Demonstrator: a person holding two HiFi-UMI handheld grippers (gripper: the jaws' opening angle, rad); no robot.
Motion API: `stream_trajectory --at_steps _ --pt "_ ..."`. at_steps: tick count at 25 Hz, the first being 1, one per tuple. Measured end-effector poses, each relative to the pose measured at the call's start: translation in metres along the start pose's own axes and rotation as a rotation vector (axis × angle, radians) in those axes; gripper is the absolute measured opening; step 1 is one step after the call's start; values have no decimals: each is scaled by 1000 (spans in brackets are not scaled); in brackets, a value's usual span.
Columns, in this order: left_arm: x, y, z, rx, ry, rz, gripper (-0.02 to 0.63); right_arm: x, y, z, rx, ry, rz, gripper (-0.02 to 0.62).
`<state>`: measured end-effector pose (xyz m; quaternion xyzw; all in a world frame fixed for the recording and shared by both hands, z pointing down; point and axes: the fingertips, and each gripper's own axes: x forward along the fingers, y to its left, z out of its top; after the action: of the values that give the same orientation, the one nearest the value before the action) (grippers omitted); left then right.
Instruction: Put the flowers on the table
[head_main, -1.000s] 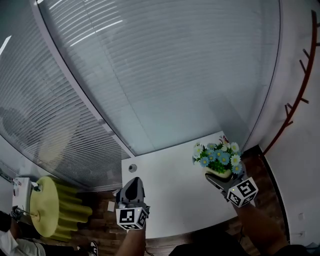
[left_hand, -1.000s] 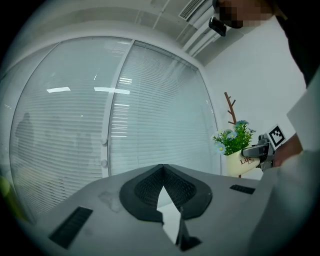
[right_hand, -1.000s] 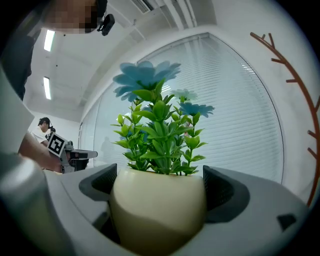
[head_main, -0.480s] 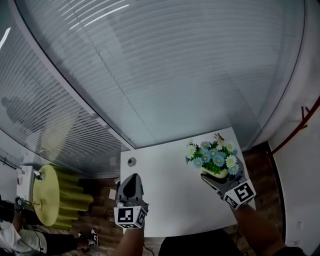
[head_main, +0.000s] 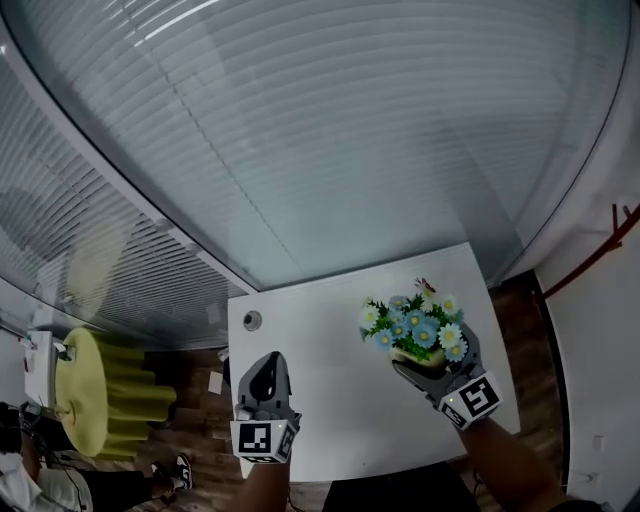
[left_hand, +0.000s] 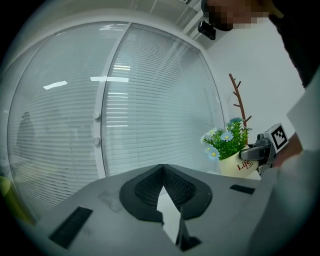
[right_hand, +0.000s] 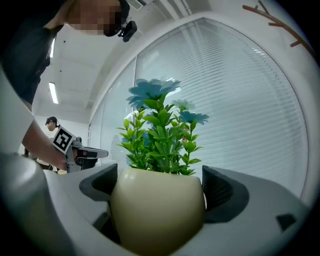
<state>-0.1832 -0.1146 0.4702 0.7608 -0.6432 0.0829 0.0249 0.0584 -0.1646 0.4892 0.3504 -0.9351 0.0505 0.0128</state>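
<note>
Now | right gripper clamps cream pot holding flowers | left gripper fingers together

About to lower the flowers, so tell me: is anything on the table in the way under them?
Nothing visible. The right claw holds the flower pot over a bare stretch of the table. The small round thing near the table's far left corner and the shut left claw are both well clear.

Bench backs onto the blinds. Flower pot sits between my right tongs, over the bench's right half; contact with the top unclear. My left tongs are over the near-left part, well apart from the pot. Round fitting lies at the far-left corner.
</note>
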Motion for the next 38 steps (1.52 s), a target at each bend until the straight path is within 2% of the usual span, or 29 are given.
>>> stream_trajectory --at_steps 8,13,22,38 --pt "12 13 -29 -21 11 -37 3 19 6 -35 14 29 -37 548" --pt "6 25 -56 -37 54 -37 3 25 9 -63 16 61 -55 548" --pt "-6 37 -82 -49 91 -38 3 20 23 -133 61 216 -57 545" --pt "2 35 -80 -74 78 -43 3 18 35 -146 48 267 -55 541"
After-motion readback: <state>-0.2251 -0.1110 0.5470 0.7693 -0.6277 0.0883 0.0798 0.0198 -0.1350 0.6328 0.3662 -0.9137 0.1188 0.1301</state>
